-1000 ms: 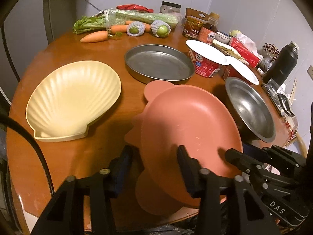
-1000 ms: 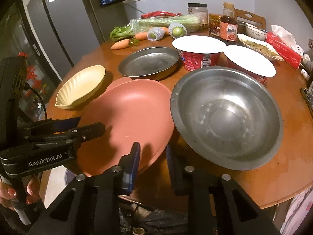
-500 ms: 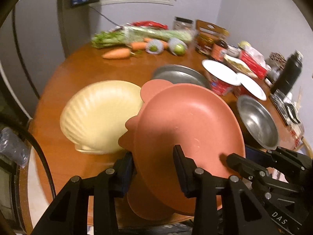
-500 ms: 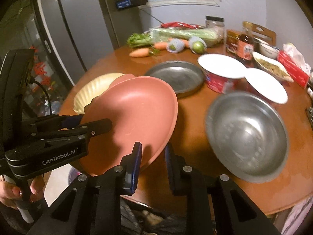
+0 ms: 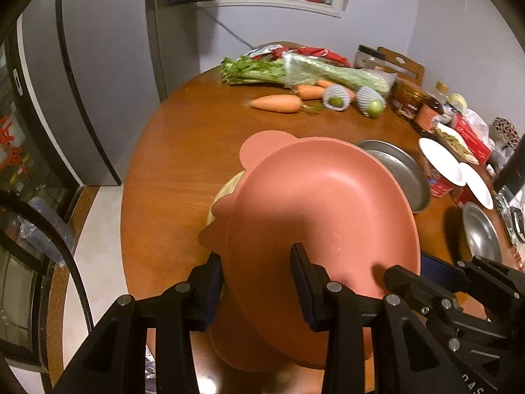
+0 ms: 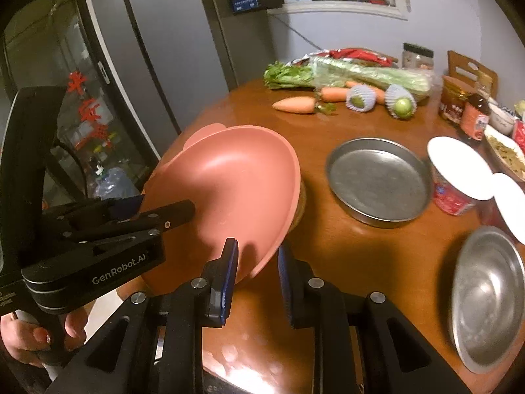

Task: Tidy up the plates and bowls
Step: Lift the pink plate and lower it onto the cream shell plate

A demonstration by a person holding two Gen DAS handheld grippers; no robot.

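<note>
Both hand-held grippers (image 5: 257,282) (image 6: 257,264) clamp smooth pink plastic plate (image 5: 321,210) w/ round ears.

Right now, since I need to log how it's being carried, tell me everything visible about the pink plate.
The pink plate is a shallow, matte, plastic-looking dish with rounded ear-like tabs on its rim. It is empty, tilted and lifted off the wooden table. The left gripper clamps its near rim, the right gripper another edge. Below it, a sliver of the cream shell-shaped plate shows; contact is unclear.
</note>
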